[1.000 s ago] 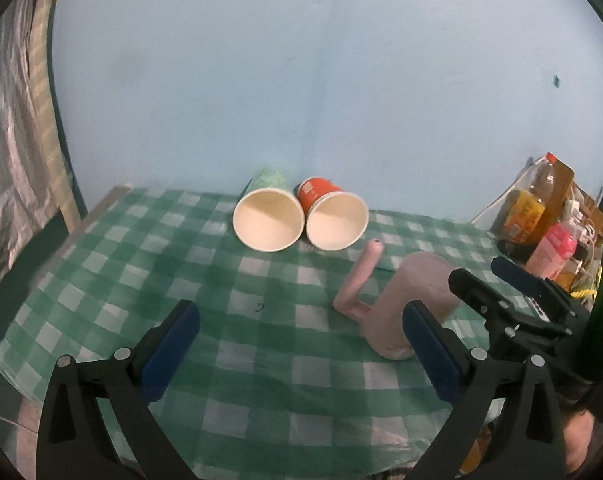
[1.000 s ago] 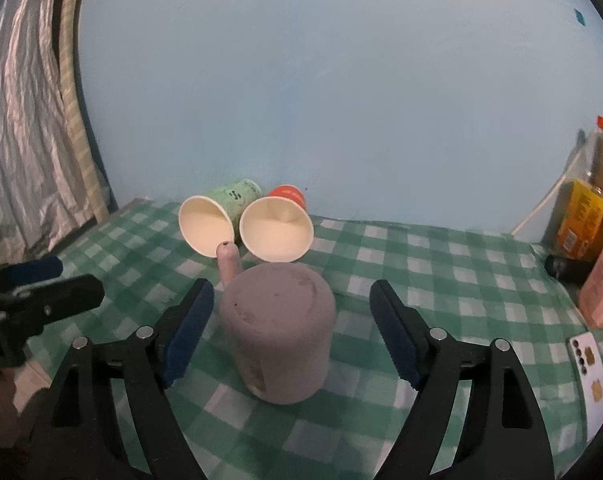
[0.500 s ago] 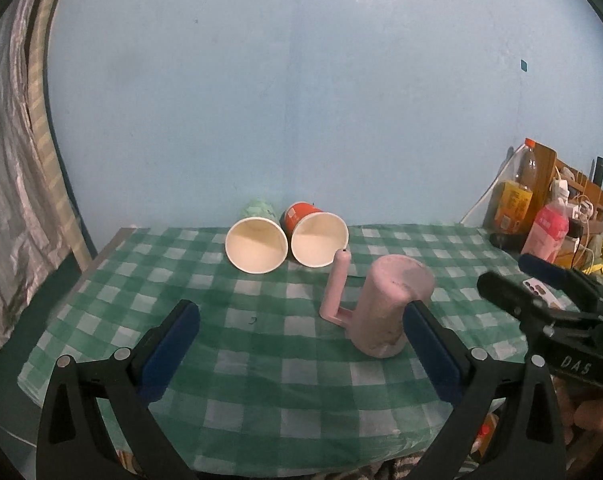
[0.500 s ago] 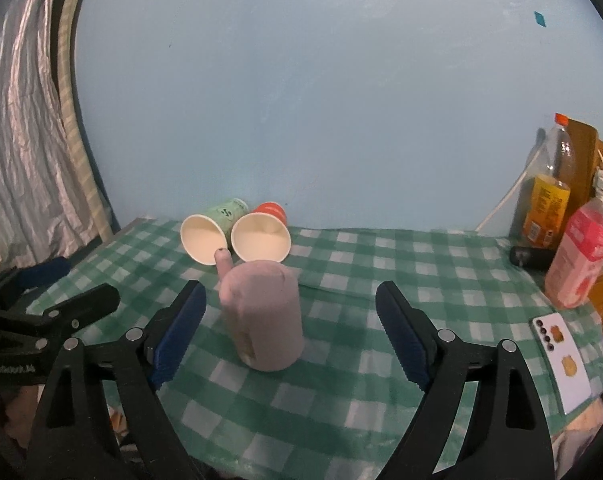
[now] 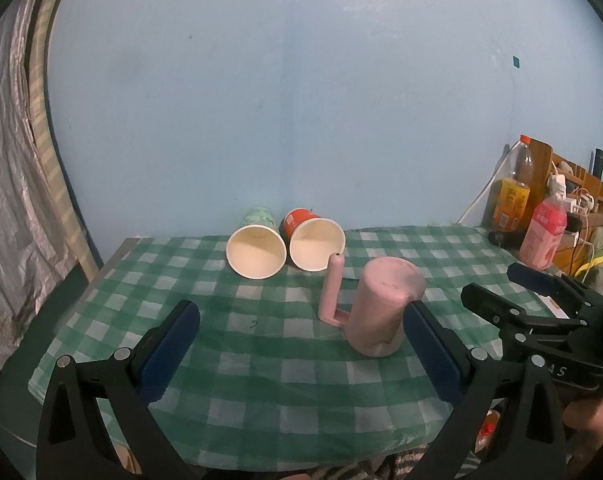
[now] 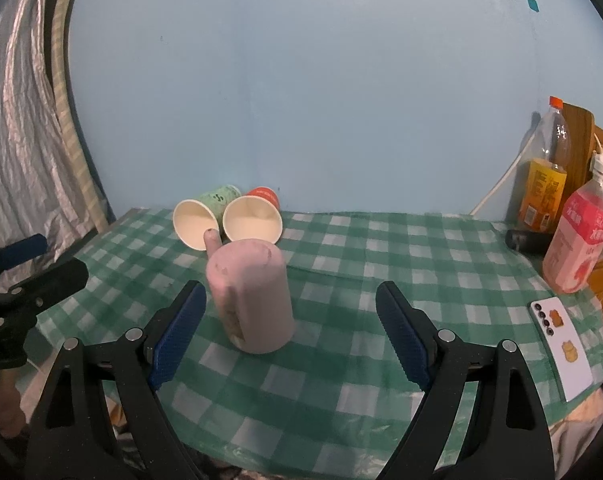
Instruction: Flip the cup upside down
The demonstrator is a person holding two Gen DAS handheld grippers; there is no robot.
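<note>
While standing mouth-down on the green checked tablecloth (image 5: 261, 344), pink cup (image 5: 385, 308) showing its flat base upward, handle (image 5: 333, 288) sticking up on its left side in the left wrist view. Sitting free, touched by neither tool. Left gripper (image 5: 301, 356) hanging low at the near table edge, jaws spread wide, gripping nothing; cup lying just inside its right finger in that view. Right gripper (image 6: 289, 332) likewise gaping wide and gripping nothing, cup standing nearer its left finger, apart from both pads.

Lying on their sides behind the cup, near the blue wall (image 5: 301, 100): green paper cup (image 5: 257, 248) and red paper cup (image 5: 315, 242), side by side, mouths facing the cameras.

Showing only in the right wrist view: white phone (image 6: 561, 356) lying flat at the table's right edge, and only the handle tip poking up behind the cup. Showing in both: orange drink bottle (image 6: 545, 184) and pink bottle (image 6: 579, 244) at the right. Revealing only in the left wrist view: the handle's full length and a wooden rack (image 5: 561, 176) with cables behind the bottles.
</note>
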